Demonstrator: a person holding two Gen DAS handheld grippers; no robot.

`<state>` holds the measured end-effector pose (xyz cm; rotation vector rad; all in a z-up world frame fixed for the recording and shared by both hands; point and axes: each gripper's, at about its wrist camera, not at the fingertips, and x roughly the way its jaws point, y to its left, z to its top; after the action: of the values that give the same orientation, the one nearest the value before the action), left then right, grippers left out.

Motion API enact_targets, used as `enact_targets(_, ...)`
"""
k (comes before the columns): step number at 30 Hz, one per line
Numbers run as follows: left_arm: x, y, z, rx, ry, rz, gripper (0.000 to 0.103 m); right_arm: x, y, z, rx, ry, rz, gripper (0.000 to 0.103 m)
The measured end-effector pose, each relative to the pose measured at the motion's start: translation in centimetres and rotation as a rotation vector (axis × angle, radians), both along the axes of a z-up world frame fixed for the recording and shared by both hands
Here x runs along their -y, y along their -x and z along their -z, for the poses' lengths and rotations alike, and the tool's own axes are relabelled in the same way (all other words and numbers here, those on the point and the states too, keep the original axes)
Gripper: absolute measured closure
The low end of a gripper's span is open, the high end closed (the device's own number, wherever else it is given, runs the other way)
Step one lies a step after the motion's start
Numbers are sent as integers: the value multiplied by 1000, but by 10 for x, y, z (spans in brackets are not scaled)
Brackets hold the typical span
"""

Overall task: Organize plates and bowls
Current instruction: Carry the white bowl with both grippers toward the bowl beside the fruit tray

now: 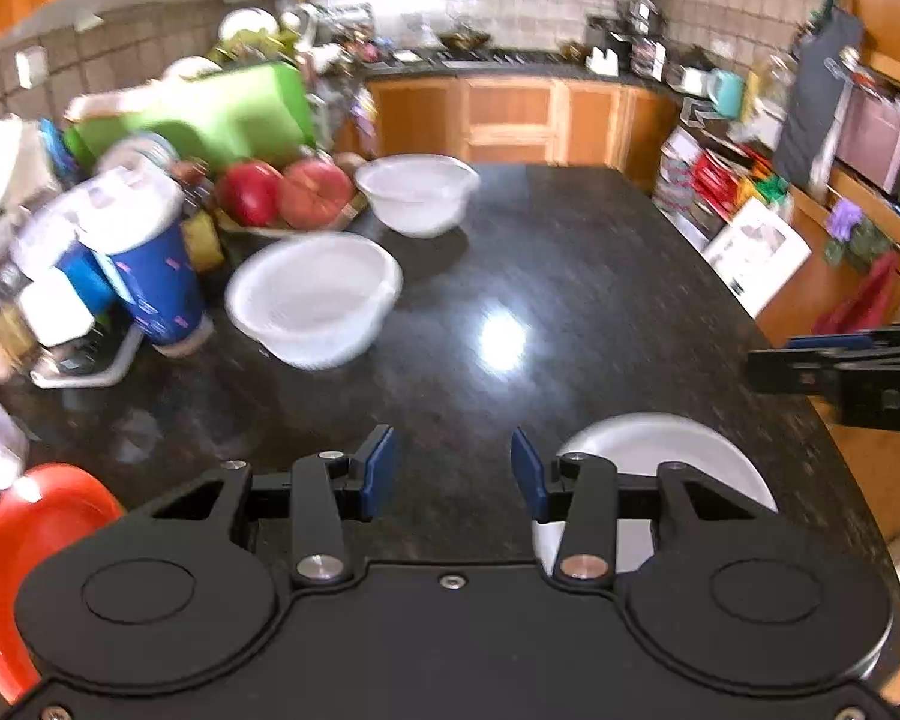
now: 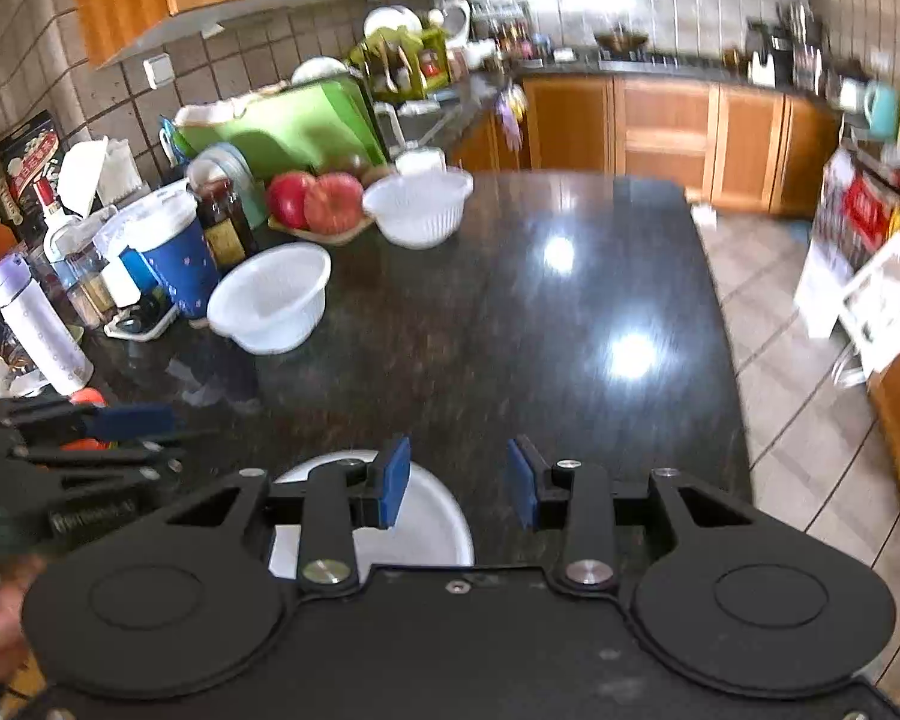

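Though blurred, both bowls (image 2: 270,300) (image 2: 417,204) look white (perhaps ribbed).

A home kitchen: wooden cabinets (image 2: 666,120), tiled backsplash (image 2: 660,6), stovetop (image 1: 480,54), black granite counter (image 2: 510,312).

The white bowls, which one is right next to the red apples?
The farther white bowl, almost touching the red apples. The other white bowl sits closer to the camera, beside the blue cup.
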<state>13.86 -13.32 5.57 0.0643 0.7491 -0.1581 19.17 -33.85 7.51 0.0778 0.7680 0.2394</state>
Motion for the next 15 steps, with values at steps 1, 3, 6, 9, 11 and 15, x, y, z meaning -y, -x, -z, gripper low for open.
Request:
enact_targets(1, -4, -3, -4, 11, 0, -11, 51, 1, -2, -6, 15, 10, -6, 65)
enact_targets(3, -12, -10, -15, 36, 5, -27, 51, 3, -8, -17, 31, 21, -21, 65)
enact_targets(6, -22, -22, -30, 72, 7, -42, 51, 6, -21, -31, 13, 26, -57, 65)
enact_targets(9, -29, -40, -41, 67, 20, -45, 51, 8, -37, -41, -26, 29, -92, 68)
enact_targets(11, -33, -51, -45, 63, 23, -59, 51, 10, -47, -48, -32, 32, -89, 68)
enact_targets(15, -36, -66, -55, 91, -6, -83, 51, 15, -64, -62, -17, 8, -80, 68)
